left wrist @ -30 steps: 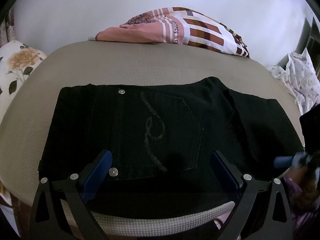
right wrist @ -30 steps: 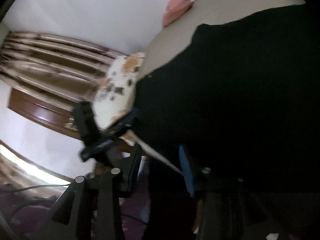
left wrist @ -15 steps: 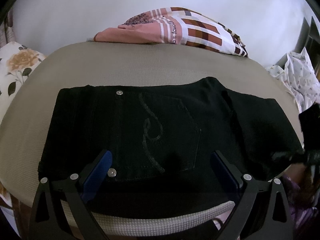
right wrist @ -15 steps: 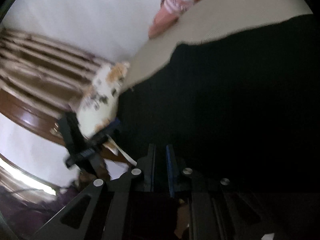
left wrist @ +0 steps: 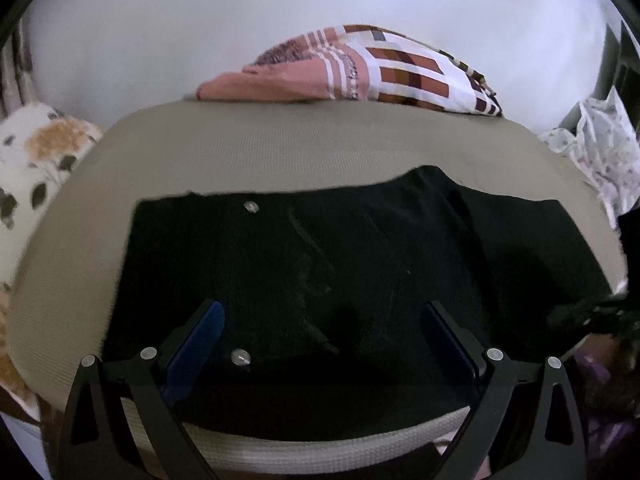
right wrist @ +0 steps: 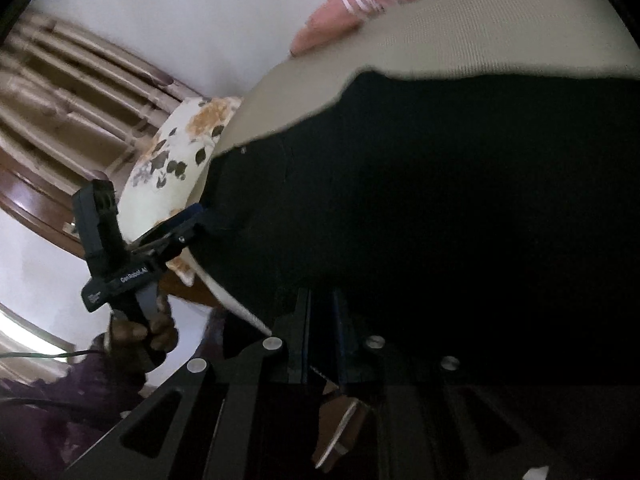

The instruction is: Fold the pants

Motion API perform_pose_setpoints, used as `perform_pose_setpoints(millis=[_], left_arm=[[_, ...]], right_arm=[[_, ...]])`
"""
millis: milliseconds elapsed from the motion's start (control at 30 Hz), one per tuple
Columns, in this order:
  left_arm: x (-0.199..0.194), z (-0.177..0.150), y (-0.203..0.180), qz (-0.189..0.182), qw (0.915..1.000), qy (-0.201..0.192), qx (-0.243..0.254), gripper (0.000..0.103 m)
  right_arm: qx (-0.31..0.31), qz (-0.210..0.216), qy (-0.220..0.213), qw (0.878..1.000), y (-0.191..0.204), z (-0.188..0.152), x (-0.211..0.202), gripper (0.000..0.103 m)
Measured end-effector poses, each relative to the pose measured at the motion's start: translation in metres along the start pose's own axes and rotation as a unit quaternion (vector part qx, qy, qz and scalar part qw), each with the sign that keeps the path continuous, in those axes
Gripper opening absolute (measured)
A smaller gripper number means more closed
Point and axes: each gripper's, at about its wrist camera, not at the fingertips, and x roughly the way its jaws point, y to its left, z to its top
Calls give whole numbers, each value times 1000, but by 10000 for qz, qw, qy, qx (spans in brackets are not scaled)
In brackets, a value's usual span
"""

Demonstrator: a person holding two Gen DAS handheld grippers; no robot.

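A plain white wall rises ahead of the claw; beige pleated curtains hang at its left, daylight below.

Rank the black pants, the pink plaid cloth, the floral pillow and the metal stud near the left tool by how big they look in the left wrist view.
1. Black pants
2. Pink plaid cloth
3. Floral pillow, cut off by the frame edge and fisheye-warped, so its rank against the cloth is unsure
4. Metal stud, smallest by far
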Motion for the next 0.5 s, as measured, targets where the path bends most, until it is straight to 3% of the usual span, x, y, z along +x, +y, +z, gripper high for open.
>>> perform_pose_setpoints(millis=[133,233,333,500], left_arm=[[-5,2,2,212,9997,-69,71,98],[-7,4,2,382,9991,-91,144,98],[-10,5,3,523,9983,-125,214,98],[-9,6,4,572,9981,-85,187,98]], right_arm=[[-253,-484,-281,9981,8,10,-7,13],[-296,-868,-208,9956,6,13,4,13],[-251,-995,-52,9947,1,8,20,11],[-230,-981,-162,9948,-1,6,19,11]])
